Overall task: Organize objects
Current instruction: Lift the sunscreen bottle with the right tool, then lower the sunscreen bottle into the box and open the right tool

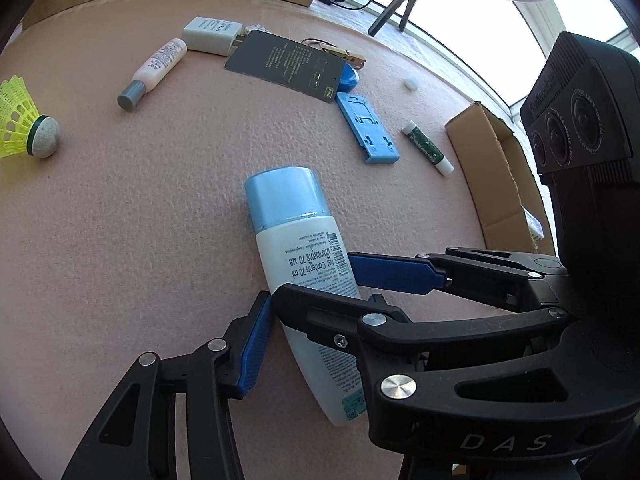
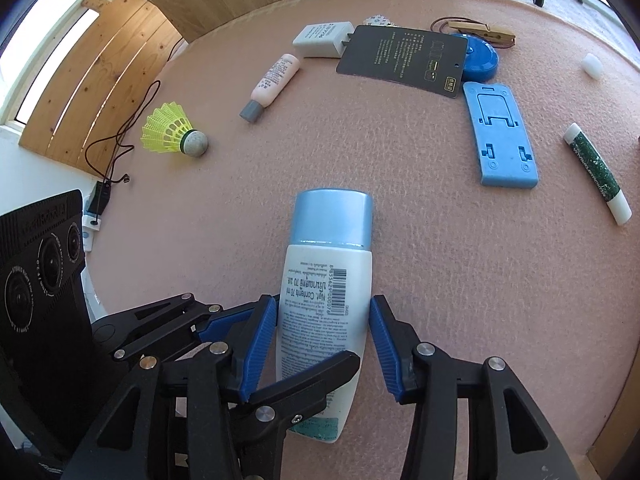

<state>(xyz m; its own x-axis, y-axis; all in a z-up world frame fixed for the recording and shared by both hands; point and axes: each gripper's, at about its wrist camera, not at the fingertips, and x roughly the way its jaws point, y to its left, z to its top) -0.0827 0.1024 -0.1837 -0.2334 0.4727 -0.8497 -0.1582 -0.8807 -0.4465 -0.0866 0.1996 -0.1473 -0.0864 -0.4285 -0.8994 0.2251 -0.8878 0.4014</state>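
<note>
Two grippers: both at one lotion bottle (image 2: 328, 304).
Bottle: lying flat on pink mat (image 2: 440, 280), near blue phone stand (image 2: 502, 136).
Long axis: blue cap away from grippers.
Right gripper (image 2: 322, 342): pads against bottle sides.
Left gripper (image 1: 308, 304): narrowed, grip uncertain.

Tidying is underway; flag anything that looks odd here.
Both grippers crowd one lying blue-capped bottle: left gripper and right gripper fingers interleave over it. Also, the dark card lies askew, overlapping the white charger prongs.
</note>
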